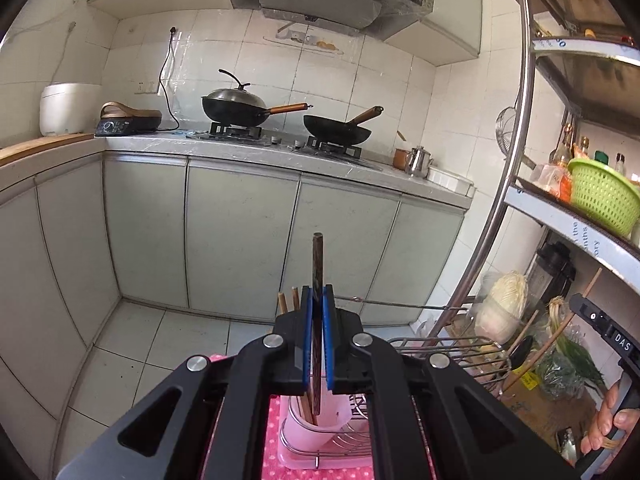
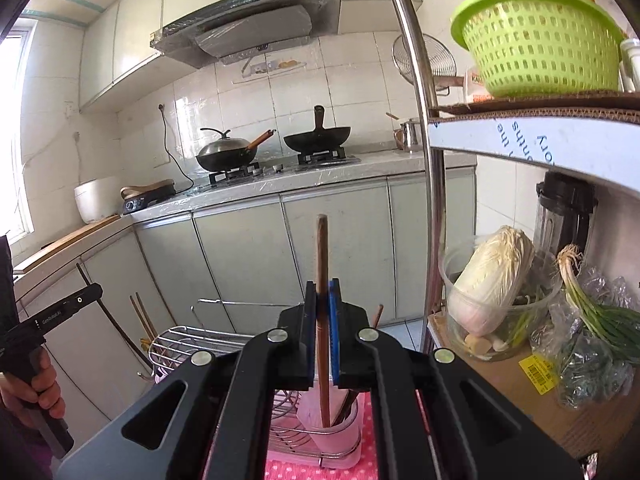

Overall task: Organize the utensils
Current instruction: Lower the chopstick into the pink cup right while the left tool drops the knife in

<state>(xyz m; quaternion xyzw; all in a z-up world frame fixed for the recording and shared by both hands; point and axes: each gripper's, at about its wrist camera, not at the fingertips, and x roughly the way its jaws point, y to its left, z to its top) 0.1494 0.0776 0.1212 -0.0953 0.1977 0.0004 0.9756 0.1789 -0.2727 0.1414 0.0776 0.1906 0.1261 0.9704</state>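
Observation:
My left gripper is shut on a dark chopstick that stands upright between the blue pads. Its lower end shows against the mouth of a pink cup, where brown chopsticks stand. My right gripper is shut on a brown wooden stick, also upright. Its lower end lines up with the pink cup, which holds a dark utensil. I cannot tell whether either held stick rests inside the cup. The cup sits in a wire rack.
A hand grips the right tool at the right edge; another hand grips the left tool. A steel shelf post stands close on the right, with a green basket, cabbage and green onions. Woks sit on the far counter.

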